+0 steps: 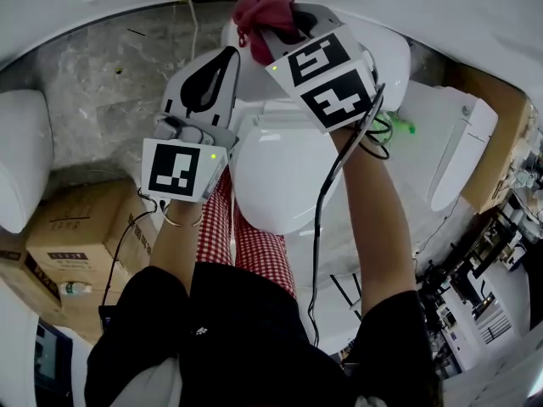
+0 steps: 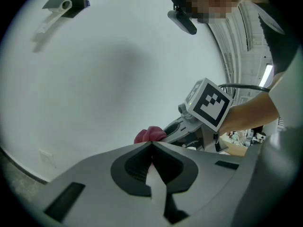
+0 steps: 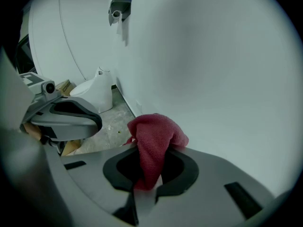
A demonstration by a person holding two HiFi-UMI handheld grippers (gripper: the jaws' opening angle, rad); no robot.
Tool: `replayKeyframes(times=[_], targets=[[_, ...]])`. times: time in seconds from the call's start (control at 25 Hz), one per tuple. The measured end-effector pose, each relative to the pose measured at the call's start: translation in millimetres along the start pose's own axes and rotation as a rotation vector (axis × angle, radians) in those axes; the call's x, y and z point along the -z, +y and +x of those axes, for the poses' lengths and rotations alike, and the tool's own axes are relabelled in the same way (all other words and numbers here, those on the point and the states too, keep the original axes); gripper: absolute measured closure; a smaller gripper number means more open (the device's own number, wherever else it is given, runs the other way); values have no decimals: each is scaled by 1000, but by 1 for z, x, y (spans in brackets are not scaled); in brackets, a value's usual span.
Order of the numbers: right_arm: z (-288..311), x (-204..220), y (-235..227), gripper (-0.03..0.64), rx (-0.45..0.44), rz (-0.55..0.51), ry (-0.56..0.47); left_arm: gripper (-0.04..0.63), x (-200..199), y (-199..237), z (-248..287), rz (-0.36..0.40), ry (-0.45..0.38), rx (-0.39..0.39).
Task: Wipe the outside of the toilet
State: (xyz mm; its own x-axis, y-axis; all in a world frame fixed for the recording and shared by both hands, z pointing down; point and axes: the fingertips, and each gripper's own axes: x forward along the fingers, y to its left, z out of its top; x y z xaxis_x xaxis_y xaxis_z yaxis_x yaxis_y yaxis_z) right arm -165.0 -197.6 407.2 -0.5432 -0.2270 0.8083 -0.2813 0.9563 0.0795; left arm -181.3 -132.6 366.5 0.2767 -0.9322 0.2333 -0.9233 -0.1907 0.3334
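Observation:
The white toilet (image 1: pixel 273 175) stands below me against the wall with its lid down. My right gripper (image 1: pixel 277 25) is raised above the tank, shut on a red cloth (image 1: pixel 263 8). In the right gripper view the red cloth (image 3: pixel 152 148) bunches out over the jaws of the right gripper (image 3: pixel 147 181), facing the pale wall. My left gripper (image 1: pixel 227 56) hovers just left of it, above the toilet's back. In the left gripper view the left gripper (image 2: pixel 151 144) is shut with nothing between its jaws, and the red cloth (image 2: pixel 149 135) shows just beyond.
A second white toilet (image 3: pixel 94 92) stands at the left on the grey floor (image 1: pixel 110 83). Cardboard boxes (image 1: pixel 76 236) sit at the lower left. A white bidet seat (image 1: pixel 458 142) rests on a box at the right, with cluttered gear beyond. A dark fixture (image 3: pixel 118 8) is mounted on the wall.

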Motion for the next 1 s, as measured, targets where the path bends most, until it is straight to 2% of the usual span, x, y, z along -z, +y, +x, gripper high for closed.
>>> replayKeyframes(times=[0.44, 0.64, 1.0], targets=[[-33, 25, -33, 543, 79, 85, -1, 589, -6, -26, 6, 0, -13, 51], [-46, 37, -51, 543, 144, 99, -36, 589, -5, -35, 5, -2, -11, 69], [-68, 61, -78, 543, 233, 144, -32, 589, -4, -49, 8, 2, -6, 98]])
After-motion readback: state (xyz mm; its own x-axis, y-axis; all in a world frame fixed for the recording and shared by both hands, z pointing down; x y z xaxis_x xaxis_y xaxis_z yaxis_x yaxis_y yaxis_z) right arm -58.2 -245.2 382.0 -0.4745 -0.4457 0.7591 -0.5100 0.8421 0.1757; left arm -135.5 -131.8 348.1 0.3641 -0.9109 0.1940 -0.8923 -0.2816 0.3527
